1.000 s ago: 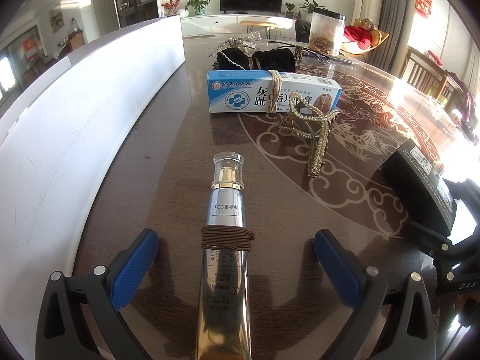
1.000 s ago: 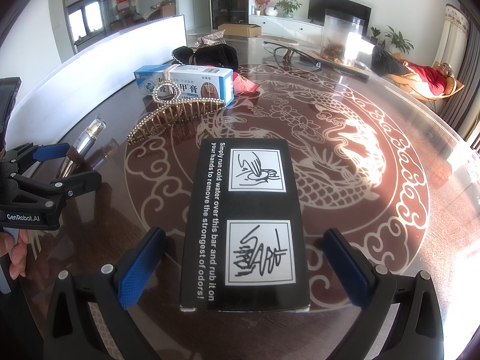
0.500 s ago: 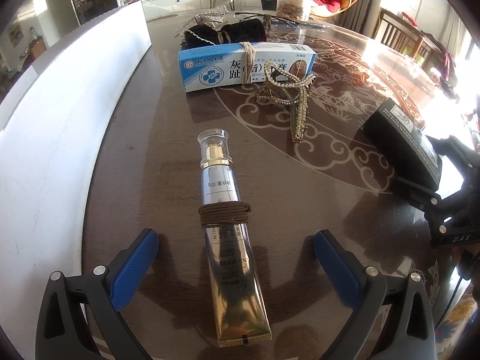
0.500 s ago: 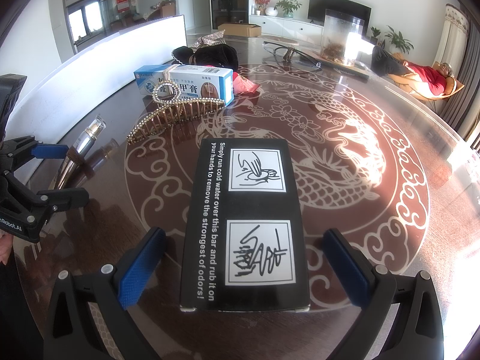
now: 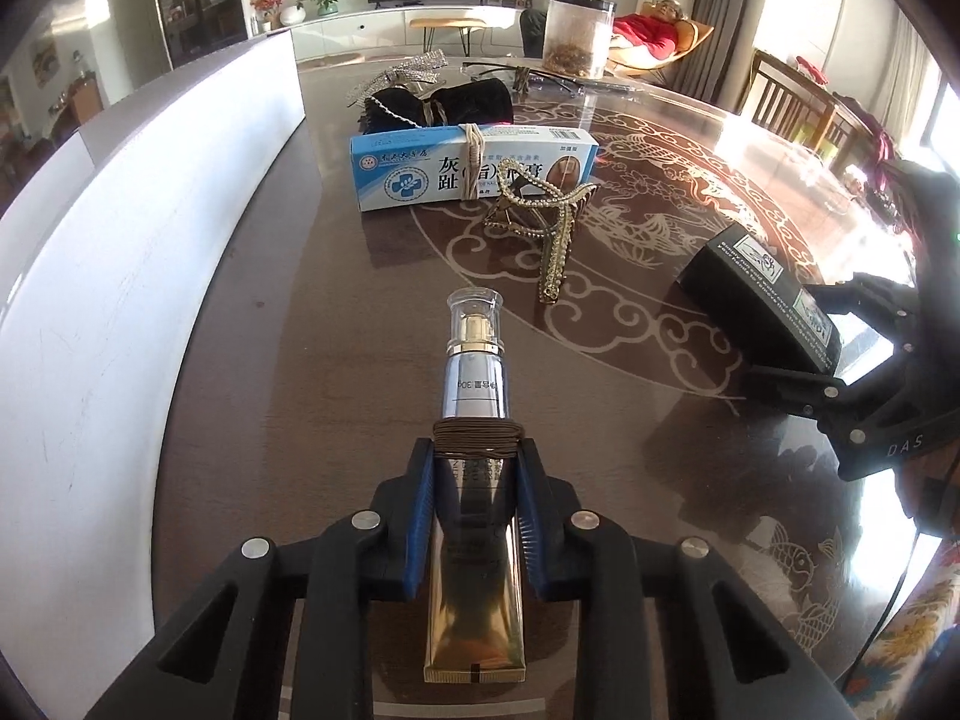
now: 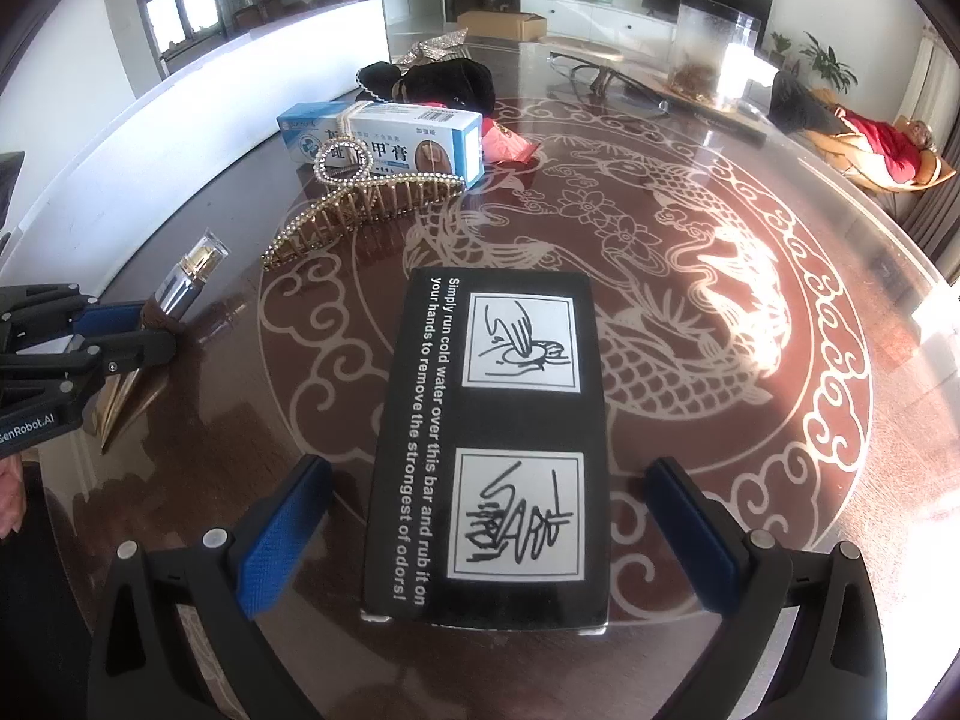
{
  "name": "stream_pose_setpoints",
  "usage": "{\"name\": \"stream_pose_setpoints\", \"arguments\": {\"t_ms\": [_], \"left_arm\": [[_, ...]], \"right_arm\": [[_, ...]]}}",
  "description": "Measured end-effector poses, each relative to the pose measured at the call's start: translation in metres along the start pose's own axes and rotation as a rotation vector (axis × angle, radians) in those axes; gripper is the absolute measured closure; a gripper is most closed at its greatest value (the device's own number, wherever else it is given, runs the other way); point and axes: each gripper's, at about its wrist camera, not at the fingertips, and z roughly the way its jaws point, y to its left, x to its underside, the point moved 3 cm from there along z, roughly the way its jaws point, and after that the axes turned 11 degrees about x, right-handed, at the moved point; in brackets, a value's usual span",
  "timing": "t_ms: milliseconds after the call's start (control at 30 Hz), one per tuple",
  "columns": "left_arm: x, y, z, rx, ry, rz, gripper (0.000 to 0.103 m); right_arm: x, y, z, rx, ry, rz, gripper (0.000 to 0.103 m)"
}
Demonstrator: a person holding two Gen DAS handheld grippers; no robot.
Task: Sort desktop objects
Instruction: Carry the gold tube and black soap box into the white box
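A silver-and-gold cosmetic tube [image 5: 474, 384] with a brown band wound round it lies on the dark patterned table [image 5: 300, 360]. My left gripper [image 5: 474, 450] has its jaws closing on the tube, and both blue pads press its sides just below the band. The right wrist view shows the same grip from the side, left gripper [image 6: 150, 330] on the tube [image 6: 180, 288]. A black box [image 6: 492, 420] with white print lies flat between the wide-apart fingers of my right gripper [image 6: 489, 480]; the pads stand clear of it.
A blue-and-white carton [image 5: 420, 174] tied with a band, a rhinestone hair claw [image 5: 558, 228] and a black pouch [image 5: 444, 102] lie further back. A white board [image 5: 150, 228] stands along the left edge. A clear jar [image 5: 579, 30] and glasses [image 6: 600, 75] sit at the far side.
The left gripper's fingers, wide apart in both earlier frames, have come together on the tube. The right gripper and the black box have not moved.
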Motion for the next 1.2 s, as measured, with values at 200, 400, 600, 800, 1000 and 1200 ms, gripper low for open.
{"name": "stream_pose_setpoints", "arguments": {"t_ms": [200,400,600,800,1000,1200], "left_arm": [[-0.004,-0.006,-0.035,0.062,-0.078,-0.041,0.078],[-0.004,-0.002,-0.09,0.114,-0.183,-0.072,0.078],[-0.004,0.027,-0.163,0.135,-0.365,-0.133,0.078],[0.0,0.082,-0.222,0.138,-0.436,-0.221,0.078],[-0.005,0.174,-0.222,0.072,-0.341,-0.347,0.078],[0.0,0.249,-0.164,-0.015,-0.134,-0.461,0.077]], "right_arm": [[-0.015,-0.01,-0.006,-0.032,0.037,-0.006,0.044],[-0.001,-0.017,-0.035,-0.179,0.042,0.127,0.044],[-0.042,0.022,-0.081,-0.24,-0.065,0.048,0.044],[-0.121,0.105,-0.124,-0.33,-0.184,-0.082,0.044],[-0.197,0.22,-0.132,-0.405,-0.254,-0.206,0.044],[-0.237,0.317,-0.067,-0.333,-0.179,-0.321,0.044]]}}
